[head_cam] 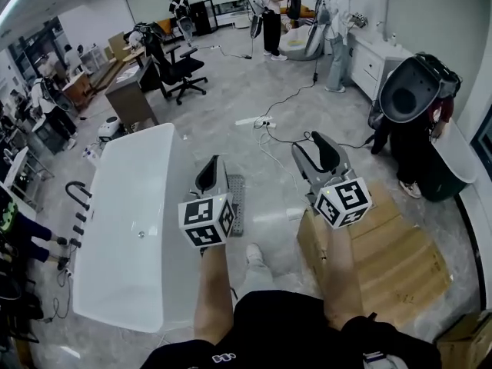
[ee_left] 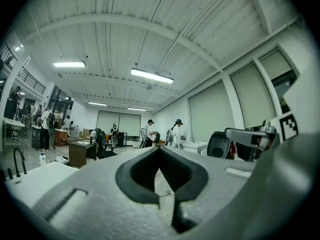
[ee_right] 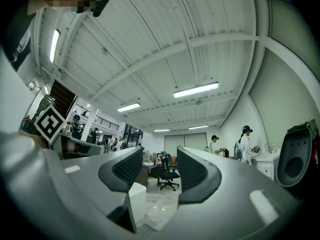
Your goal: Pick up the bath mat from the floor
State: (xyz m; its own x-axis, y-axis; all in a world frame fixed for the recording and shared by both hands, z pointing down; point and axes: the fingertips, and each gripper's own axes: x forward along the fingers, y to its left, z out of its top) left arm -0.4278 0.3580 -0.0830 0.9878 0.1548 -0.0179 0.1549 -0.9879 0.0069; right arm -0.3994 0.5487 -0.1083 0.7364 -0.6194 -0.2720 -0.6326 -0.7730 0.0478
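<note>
Bath mat: lies flat beside bathtub.
Left gripper: jaws together, empty.
Right gripper: jaws apart, empty.
Approach: we should dip low and pinch one mat edge.

left gripper: grey shell, black jaws, black-and-white marker cube | right gripper: same | clothes: black | shoe: white

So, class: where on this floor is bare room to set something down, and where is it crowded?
Bare floor lies between the bathtub and cardboard, beside the bath mat. Ahead, the power strip and cables crowd it.
</note>
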